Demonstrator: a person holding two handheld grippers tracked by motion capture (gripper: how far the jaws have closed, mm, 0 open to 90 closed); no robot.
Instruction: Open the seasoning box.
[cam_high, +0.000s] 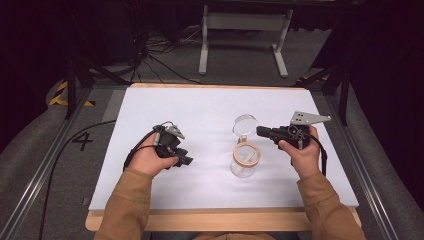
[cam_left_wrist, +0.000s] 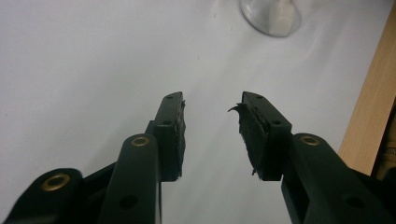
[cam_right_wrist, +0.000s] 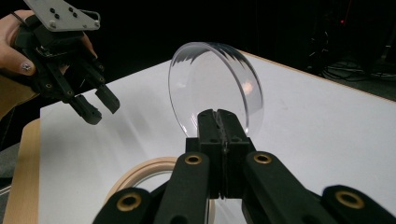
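Right gripper (cam_right_wrist: 219, 116) clamped thin on the rim of a clear round lid (cam_right_wrist: 215, 88), holding it upright on edge just above the open glass jar (cam_high: 245, 161). Wooden collar (cam_high: 247, 154) on the jar mouth, directly below the lid. Left gripper (cam_left_wrist: 212, 133) parted, nothing between the pads (bare white table (cam_left_wrist: 93, 70) beneath), resting well apart from the jar on its left.

Risks, as a judgement: narrow pinch on smooth, slick material, so a slip or a twist in the jaws likely if tilted fast. Lid dropped edge-on could strike the collar, tip the unsteadied jar, or roll off across the table. Misaligned lowering could jam the lid crooked in the collar. Safer with the jar braced first.
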